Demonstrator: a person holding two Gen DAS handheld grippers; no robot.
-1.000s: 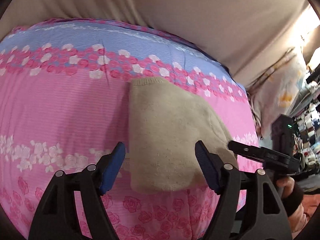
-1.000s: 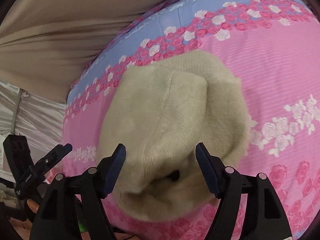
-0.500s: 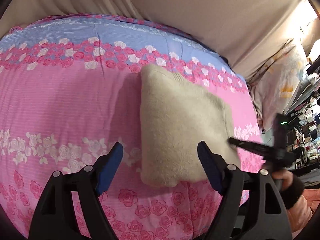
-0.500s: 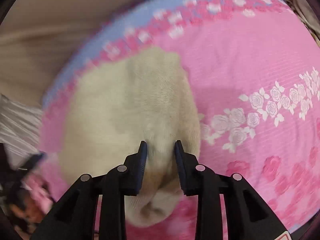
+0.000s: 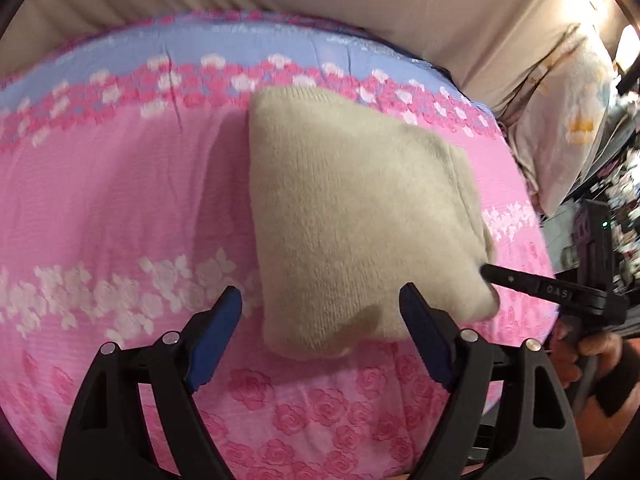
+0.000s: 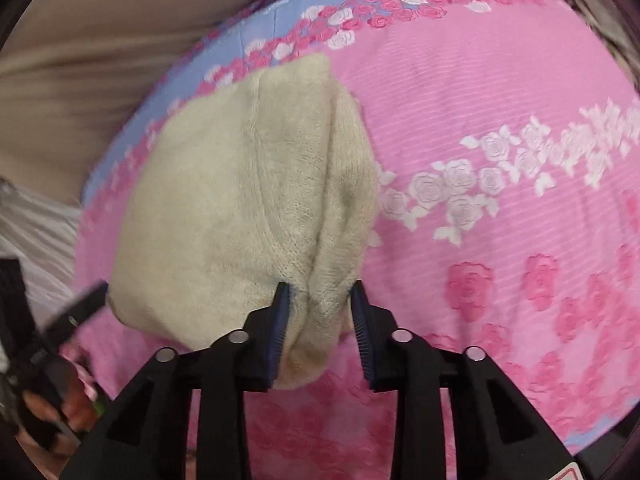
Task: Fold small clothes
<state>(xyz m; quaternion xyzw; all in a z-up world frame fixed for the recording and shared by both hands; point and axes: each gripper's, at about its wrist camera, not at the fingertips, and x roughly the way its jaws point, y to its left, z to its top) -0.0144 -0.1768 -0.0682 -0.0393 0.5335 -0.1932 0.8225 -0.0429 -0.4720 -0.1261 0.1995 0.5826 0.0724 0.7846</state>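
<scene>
Right hand-held gripper (image 6: 318, 312): jaws narrowed, just eased slightly apart, near right corner of the beige knit garment (image 6: 240, 208) bunched between the pads. Left hand-held gripper (image 5: 320, 328): jaws just widened, empty, over the near edge. Garment now a doubled-over block on the pink bed (image 5: 120, 200); fold looks nearly complete

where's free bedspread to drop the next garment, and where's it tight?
Free: bedspread left of the beige knit, from the blue border to the open left gripper. Crowded: the knit's near-right corner, where the right gripper pinches a fold.
</scene>
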